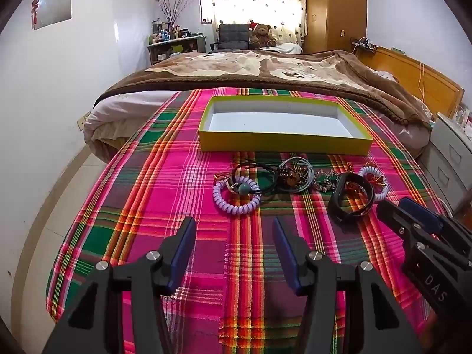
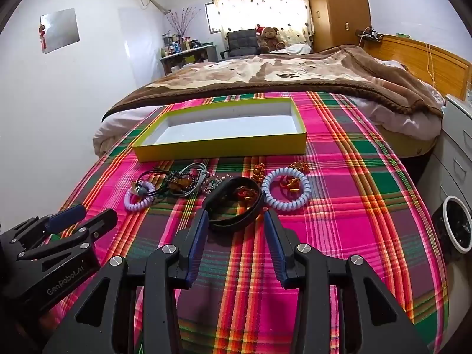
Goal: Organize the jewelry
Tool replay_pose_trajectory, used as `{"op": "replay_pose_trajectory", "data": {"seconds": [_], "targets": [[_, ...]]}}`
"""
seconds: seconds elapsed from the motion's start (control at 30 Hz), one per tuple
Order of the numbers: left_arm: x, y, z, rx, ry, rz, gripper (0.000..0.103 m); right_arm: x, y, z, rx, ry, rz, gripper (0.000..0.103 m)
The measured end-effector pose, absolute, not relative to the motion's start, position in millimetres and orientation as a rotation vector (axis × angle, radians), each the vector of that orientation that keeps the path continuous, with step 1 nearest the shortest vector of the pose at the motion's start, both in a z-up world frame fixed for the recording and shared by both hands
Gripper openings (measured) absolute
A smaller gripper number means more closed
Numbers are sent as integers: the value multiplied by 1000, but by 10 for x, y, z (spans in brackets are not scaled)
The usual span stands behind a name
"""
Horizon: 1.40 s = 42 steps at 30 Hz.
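A row of jewelry lies on a plaid cloth in front of an empty yellow box. From the left: a lilac coil bracelet, a tangle of black cords and beaded pieces, a black band, a white coil bracelet with orange trinkets. My left gripper is open and empty, just short of the lilac bracelet. My right gripper is open, its fingertips either side of the black band's near edge.
The cloth covers the foot of a bed with a brown blanket. A white drawer unit and a black bin stand to the right. The cloth edge drops off at left.
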State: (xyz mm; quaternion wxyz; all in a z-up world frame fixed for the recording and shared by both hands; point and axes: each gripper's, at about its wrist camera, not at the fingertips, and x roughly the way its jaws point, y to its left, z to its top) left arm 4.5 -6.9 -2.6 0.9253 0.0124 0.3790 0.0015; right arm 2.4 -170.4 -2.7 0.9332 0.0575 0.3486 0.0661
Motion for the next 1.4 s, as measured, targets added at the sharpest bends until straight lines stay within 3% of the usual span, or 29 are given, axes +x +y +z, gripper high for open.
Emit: {"op": "replay_pose_trajectory", "data": {"seconds": [1.4], "targets": [[-47, 47, 60, 15, 775, 7, 56, -11, -1703, -23, 113, 719, 129, 40]]}}
